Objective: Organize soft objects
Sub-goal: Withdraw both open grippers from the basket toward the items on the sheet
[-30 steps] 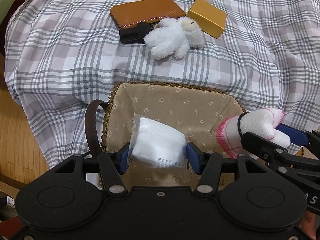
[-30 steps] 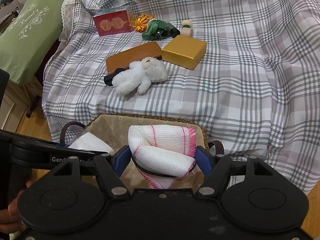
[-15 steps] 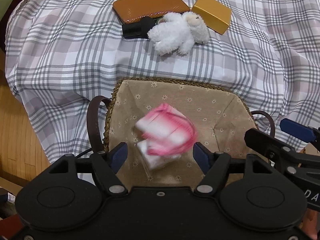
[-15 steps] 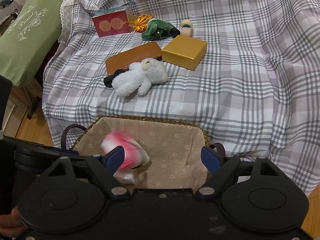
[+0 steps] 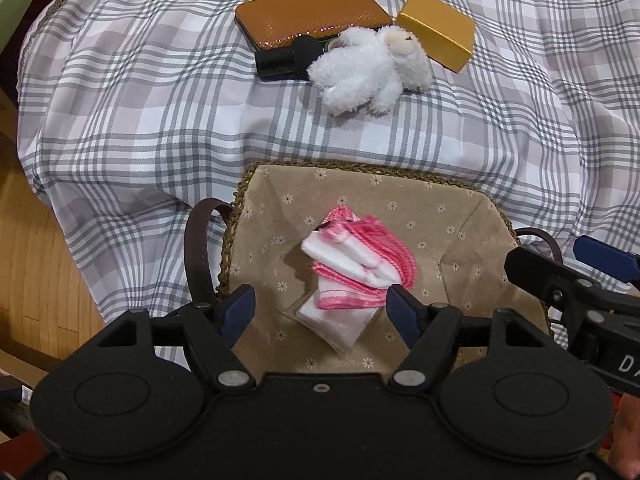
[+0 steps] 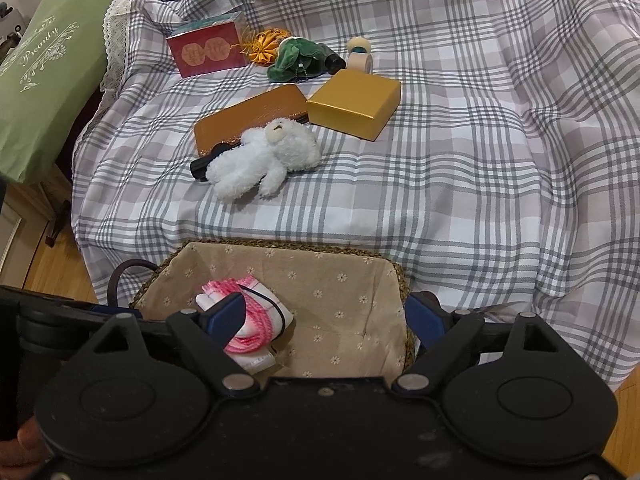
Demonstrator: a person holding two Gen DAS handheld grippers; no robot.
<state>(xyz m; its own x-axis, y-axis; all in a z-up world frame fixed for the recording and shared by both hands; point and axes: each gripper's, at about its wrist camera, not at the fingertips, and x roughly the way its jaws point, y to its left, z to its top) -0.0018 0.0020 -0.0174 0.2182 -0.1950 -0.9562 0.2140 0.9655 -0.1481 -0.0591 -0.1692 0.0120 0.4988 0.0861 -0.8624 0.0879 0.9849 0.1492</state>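
Observation:
A cloth-lined woven basket (image 5: 440, 196) (image 6: 360, 304) sits at the near edge of the checked cover. Inside it a pink-edged white cloth bundle (image 5: 356, 260) (image 6: 256, 320) lies on top of a white packet in clear wrap (image 5: 340, 322). My left gripper (image 5: 320, 308) is open and empty above the basket. My right gripper (image 6: 324, 314) is open and empty, also over the basket. A white plush lamb (image 5: 372, 68) (image 6: 264, 156) lies on the cover beyond. A green plush (image 6: 298, 58) lies farther back.
An orange-brown case (image 6: 252, 116), a black cylinder (image 5: 286, 58), a gold box (image 6: 356, 102), a red box (image 6: 206, 48), an orange ornament (image 6: 266, 44) and a small bottle (image 6: 360, 56) lie on the cover. A green pillow (image 6: 44, 80) is at left. Wooden floor (image 5: 32, 260) lies below.
Both grippers opened. The white packet and then the pink-edged cloth dropped into the basket, the cloth landing on the packet. Both grippers drew back slightly.

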